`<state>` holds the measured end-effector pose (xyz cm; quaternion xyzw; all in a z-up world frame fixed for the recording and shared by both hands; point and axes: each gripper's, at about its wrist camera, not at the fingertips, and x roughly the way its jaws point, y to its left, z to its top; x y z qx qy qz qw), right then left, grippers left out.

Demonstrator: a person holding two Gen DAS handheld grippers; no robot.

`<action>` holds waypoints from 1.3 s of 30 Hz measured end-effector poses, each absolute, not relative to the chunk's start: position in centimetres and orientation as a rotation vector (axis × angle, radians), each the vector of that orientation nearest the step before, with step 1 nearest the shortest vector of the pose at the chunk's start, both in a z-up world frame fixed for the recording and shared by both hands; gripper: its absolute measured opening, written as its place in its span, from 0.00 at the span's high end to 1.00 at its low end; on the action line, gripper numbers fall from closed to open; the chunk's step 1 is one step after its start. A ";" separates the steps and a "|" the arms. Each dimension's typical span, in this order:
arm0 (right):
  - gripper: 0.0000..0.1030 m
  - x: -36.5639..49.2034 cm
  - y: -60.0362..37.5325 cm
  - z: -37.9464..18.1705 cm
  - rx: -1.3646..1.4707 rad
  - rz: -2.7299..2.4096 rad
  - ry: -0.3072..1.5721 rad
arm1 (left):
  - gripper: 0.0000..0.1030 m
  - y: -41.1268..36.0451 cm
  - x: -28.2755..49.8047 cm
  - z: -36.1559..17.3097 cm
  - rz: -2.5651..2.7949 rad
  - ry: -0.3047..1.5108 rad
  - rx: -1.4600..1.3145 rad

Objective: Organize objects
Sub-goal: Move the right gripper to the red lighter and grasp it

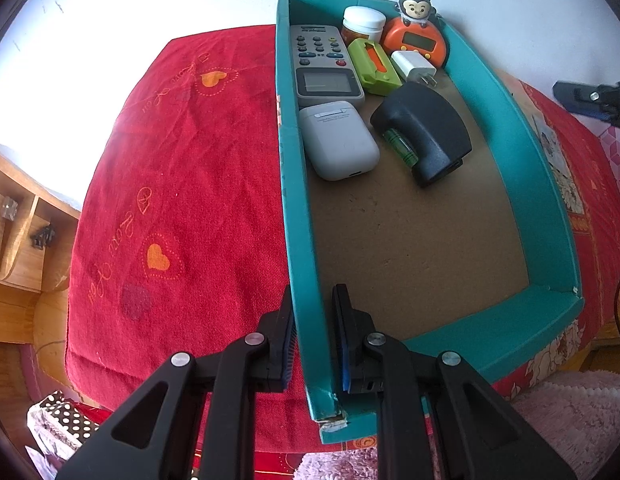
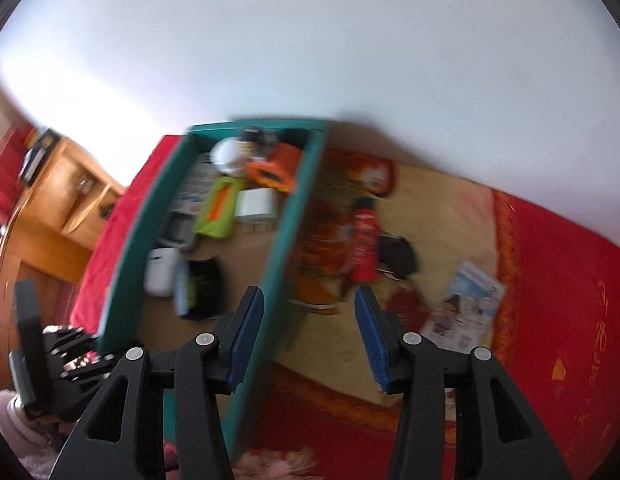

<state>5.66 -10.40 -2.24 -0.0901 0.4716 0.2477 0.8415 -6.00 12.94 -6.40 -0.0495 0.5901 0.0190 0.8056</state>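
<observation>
The teal cardboard box (image 1: 522, 168) with a brown floor sits on a red cloth (image 1: 182, 184); at its far end lie a grey remote control (image 1: 324, 66), white earbud case (image 1: 338, 140), black holder (image 1: 424, 130), green case (image 1: 373, 66), white charger (image 1: 414, 66), white-lidded jar (image 1: 363, 22) and orange monkey timer (image 1: 416, 34); the left tongs (image 1: 313, 340) pinch the box's near wall; the right tongs (image 2: 310, 336) are spread, empty.

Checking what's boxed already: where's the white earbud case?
Left wrist view: the white earbud case lies inside the teal box, against its left wall, just below the remote.
</observation>
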 end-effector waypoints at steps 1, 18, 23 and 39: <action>0.53 6.1 -10.7 -2.6 -0.194 0.512 1.005 | 0.86 12.9 -6.0 -6.4 0.042 1.263 -0.105; 0.61 11.5 -7.0 -6.3 -0.386 0.485 0.972 | 0.86 12.6 -5.9 -6.4 0.052 1.263 -0.105; 0.65 12.4 -6.6 -7.4 -0.407 0.480 1.003 | 0.86 12.7 -5.9 -6.4 0.054 1.262 -0.110; 0.78 11.9 -6.6 -7.4 -0.401 0.500 1.016 | 0.86 12.8 -5.9 -6.4 0.055 1.261 -0.111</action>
